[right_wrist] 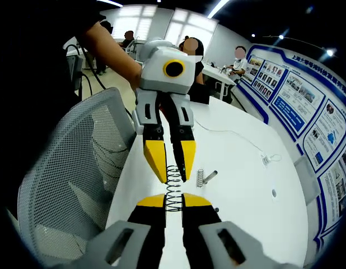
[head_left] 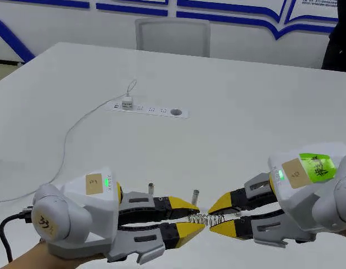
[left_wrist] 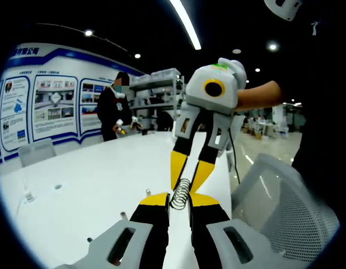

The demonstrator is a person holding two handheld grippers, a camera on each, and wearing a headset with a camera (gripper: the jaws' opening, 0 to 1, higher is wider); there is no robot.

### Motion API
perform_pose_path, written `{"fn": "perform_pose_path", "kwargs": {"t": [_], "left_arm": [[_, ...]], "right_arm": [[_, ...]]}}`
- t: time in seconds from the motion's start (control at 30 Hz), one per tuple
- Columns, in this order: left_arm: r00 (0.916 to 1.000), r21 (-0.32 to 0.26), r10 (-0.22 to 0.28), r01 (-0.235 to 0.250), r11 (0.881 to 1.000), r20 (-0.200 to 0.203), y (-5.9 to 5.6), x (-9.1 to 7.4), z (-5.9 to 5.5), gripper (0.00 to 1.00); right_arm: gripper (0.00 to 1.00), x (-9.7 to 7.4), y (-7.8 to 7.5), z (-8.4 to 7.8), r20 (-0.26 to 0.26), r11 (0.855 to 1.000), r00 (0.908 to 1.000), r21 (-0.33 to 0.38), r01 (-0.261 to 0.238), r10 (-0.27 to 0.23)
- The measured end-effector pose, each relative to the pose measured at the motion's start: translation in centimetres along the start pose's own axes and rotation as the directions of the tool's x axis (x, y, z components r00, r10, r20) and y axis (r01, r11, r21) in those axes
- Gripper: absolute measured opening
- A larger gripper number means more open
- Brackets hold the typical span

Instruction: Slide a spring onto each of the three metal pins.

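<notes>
Spring (head_left: pixel 202 218) hangs just above the white counter (head_left: pixel 246 129), bridging your two tools with one end in each. Left of the spring, your left hand-held gripper (head_left: pixel 191 217) has its yellow-tipped jaws drawn in on that end of the coil. Behind the spring and to its left, a metal pin (head_left: pixel 151 188) stands upright on the counter. A second pin (head_left: pixel 195 195) stands just behind the spring. Right of the spring, your right hand-held gripper (head_left: pixel 218 216) pinches the other end, jaws narrowed onto the coil. In the right gripper view a loose spring (right_wrist: pixel 200 177) rests on the counter just to the right of the held one. Well beyond the spring, a white power strip (head_left: pixel 148 109) lies on the counter with a cable (head_left: pixel 66 140) plugged into it.
</notes>
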State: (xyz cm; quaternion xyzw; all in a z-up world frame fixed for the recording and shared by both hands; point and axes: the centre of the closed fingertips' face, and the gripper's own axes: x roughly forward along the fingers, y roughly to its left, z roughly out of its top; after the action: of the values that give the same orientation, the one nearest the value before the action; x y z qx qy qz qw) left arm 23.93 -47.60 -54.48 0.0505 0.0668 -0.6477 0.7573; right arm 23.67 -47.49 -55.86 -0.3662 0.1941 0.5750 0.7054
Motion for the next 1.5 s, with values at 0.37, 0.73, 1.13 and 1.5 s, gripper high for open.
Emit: {"fn": "perform_pose_path", "kwargs": {"t": [0.37, 0.73, 1.13, 1.5], "left_arm": [[0.9991, 0.059, -0.036, 0.038, 0.998, -0.024, -0.6, -0.1, -0.3, 0.1], [0.9968, 0.118, -0.066, 0.071, 0.99, -0.046, -1.0, 0.0, -0.1, 0.09], [0.9963, 0.118, -0.069, 0.075, 0.99, -0.051, -1.0, -0.1, -0.1, 0.09], [0.9972, 0.099, -0.07, 0.072, 0.992, -0.026, -1.3, -0.3, 0.4, 0.09]], "right_arm": [[0.1, 0.0, 0.5, 0.0, -0.001, 0.999, 0.9999, -0.029, -0.017, 0.017], [0.11, -0.2, 0.8, 0.1, 0.01, 0.999, 0.9995, -0.035, -0.028, 0.029], [0.11, -0.2, 0.9, 0.2, 0.033, 0.999, 0.999, -0.015, -0.03, 0.03], [0.15, -0.1, 1.3, -0.7, 0.03, 0.998, 0.9983, 0.039, -0.051, 0.049]]}}
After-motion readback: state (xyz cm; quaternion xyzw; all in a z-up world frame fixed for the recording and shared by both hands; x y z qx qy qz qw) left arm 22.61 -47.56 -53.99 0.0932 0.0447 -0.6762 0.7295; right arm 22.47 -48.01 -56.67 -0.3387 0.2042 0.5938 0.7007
